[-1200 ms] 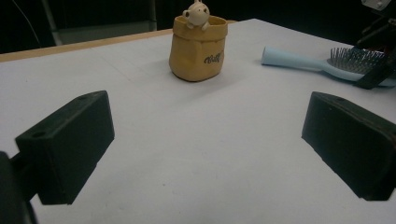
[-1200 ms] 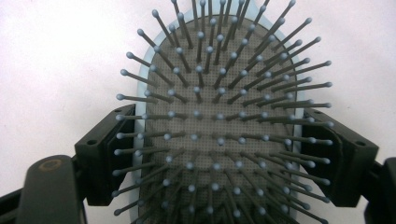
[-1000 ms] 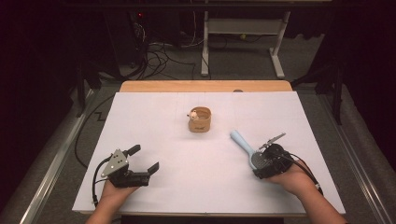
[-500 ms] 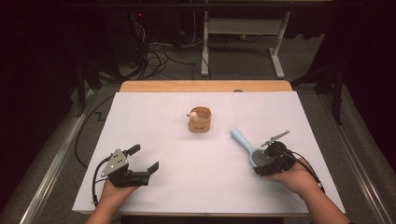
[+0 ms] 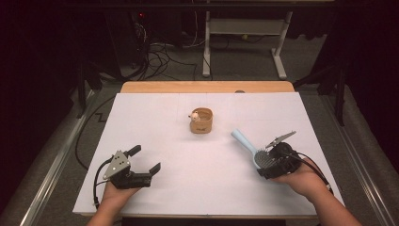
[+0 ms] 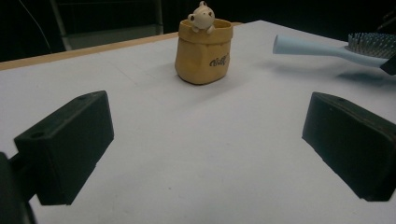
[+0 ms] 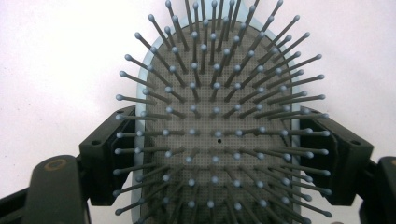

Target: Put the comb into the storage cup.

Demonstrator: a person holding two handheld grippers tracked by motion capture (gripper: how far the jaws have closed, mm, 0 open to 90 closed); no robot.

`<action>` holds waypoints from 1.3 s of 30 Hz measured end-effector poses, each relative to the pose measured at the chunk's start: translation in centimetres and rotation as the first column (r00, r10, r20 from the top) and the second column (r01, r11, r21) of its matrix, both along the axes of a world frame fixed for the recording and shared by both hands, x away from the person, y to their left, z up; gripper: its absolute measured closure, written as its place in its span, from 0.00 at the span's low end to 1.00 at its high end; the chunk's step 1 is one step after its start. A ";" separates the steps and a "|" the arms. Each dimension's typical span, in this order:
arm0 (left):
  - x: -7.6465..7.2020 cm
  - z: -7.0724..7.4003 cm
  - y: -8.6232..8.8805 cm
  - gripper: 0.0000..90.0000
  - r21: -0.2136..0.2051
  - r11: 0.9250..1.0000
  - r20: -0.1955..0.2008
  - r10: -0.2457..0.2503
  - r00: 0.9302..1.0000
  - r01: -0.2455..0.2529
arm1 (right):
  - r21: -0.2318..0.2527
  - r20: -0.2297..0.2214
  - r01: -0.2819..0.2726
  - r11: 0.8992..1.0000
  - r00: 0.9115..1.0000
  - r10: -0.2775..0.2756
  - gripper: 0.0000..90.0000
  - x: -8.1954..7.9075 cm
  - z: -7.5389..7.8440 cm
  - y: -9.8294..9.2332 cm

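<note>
A light blue hairbrush [image 5: 251, 147] lies at the right of the white table, its handle pointing up-left toward the pot. My right gripper [image 5: 269, 163] is shut on the brush head; in the right gripper view the two black jaws press the sides of the hairbrush [image 7: 217, 135], bristles facing the camera. A small tan pot [image 5: 202, 121] with a little bear figure [image 5: 193, 115] on its rim stands at mid-table. My left gripper [image 5: 145, 160] rests at the front left, open and holding nothing. Ahead of its jaws stand the pot [image 6: 204, 51] and the hairbrush [image 6: 327, 46].
The white table sheet [image 5: 155, 117] ends at a wooden edge [image 5: 207, 87] at the back. Beyond it, on the dark floor, are cables [image 5: 155, 52] and a white frame stand [image 5: 244, 42].
My right gripper with the hairbrush has shifted slightly. The left gripper has stayed put.
</note>
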State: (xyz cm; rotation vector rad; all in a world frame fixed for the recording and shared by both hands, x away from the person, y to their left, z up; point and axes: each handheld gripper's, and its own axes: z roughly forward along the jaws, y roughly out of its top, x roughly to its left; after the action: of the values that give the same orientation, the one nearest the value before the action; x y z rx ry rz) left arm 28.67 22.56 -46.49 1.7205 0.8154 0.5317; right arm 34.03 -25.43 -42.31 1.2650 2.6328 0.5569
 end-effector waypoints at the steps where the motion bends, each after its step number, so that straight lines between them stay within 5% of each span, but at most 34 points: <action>1: 0.0 0.0 0.0 0.03 0.000 1.000 0.000 0.000 1.000 0.000 | 0.000 0.000 0.000 1.000 1.000 0.000 0.23 0.0 0.0 0.0; 6: 0.6 1.3 -0.1 0.03 -0.044 0.999 -0.037 0.007 0.999 -0.009 | 0.034 0.006 -0.032 0.999 0.999 0.032 0.23 -0.2 0.2 0.3; 11: 0.7 2.9 -0.8 0.03 -0.056 0.998 -0.007 0.006 1.000 -0.006 | 0.047 0.007 -0.048 0.998 0.999 0.048 0.23 -0.2 0.4 0.6; 17: 1.7 3.5 -1.8 0.04 0.014 1.000 0.017 0.004 1.000 -0.004 | 0.039 0.018 -0.062 0.997 0.998 0.061 0.23 -0.2 1.2 1.2; 24: 2.9 3.9 -2.7 0.05 -0.032 0.999 0.030 -0.004 1.000 0.005 | 0.032 0.017 -0.086 0.996 0.996 0.085 0.23 -0.1 1.6 2.1; 31: 4.0 3.2 -4.2 0.05 -0.004 1.000 0.032 -0.001 0.999 0.001 | 0.041 0.009 -0.104 0.994 0.995 0.104 0.23 0.3 1.9 3.2; 39: 3.5 2.0 -4.9 0.03 0.025 0.999 0.052 -0.032 0.998 0.031 | 0.041 0.005 -0.141 0.989 0.990 0.141 0.23 0.5 1.8 4.7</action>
State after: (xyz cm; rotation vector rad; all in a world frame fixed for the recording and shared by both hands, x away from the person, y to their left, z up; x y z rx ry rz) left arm 32.18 17.63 -44.52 1.7315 0.7466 0.5646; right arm 34.55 -20.72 -40.53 1.0945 2.7378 0.6359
